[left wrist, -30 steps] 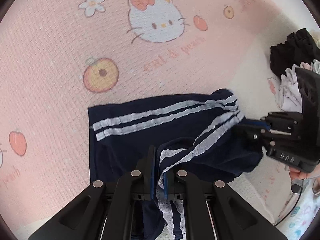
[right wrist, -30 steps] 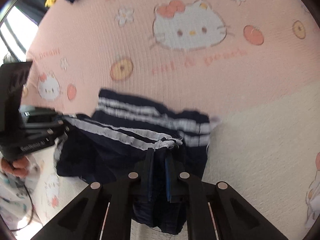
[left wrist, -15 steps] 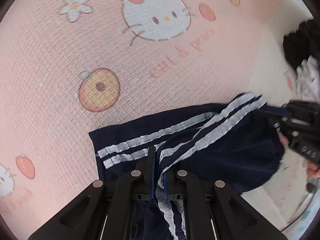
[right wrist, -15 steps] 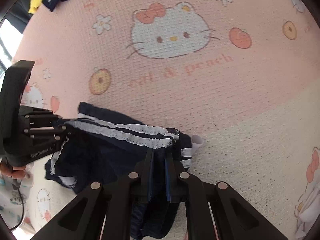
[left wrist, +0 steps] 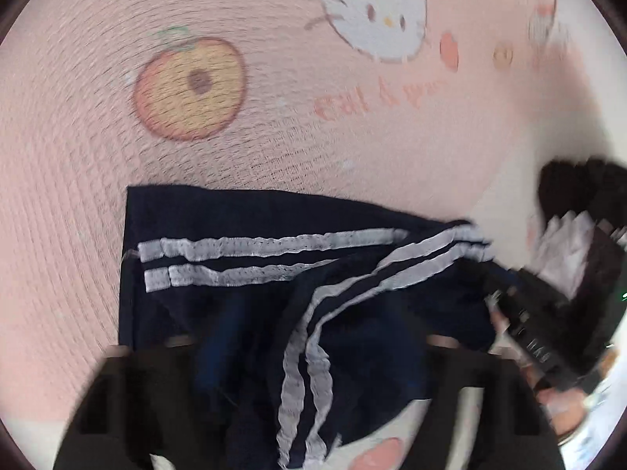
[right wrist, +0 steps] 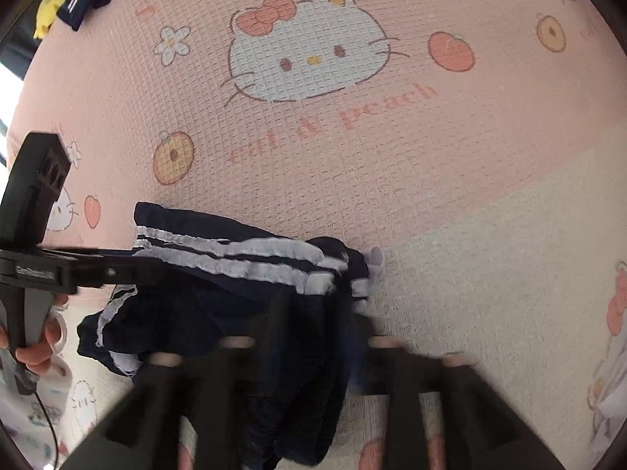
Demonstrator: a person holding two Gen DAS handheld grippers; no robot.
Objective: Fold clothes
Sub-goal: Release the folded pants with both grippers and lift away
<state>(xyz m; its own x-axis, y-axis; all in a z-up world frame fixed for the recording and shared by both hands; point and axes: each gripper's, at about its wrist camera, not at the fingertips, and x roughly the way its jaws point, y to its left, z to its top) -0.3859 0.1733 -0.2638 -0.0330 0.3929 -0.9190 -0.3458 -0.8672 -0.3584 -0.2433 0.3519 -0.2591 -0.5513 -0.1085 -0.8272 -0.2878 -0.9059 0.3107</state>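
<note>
The left gripper (left wrist: 309, 356) and the right gripper (right wrist: 309, 313) have both carried the navy shorts (left wrist: 250, 274) lower and closer to the pink blanket (left wrist: 117, 156) than 1 second ago. The top layer now lies over the bottom layer, so this fold looks almost finished. Both are blurred; they seem clamped on the cloth with its 2 white stripes. In the right wrist view the left gripper reaches in level from the shorts' left side.

shorts (left wrist: 254, 274) lie on the blanket (left wrist: 98, 156), between left gripper (right wrist: 129, 264) and right gripper (left wrist: 497, 278).
</note>
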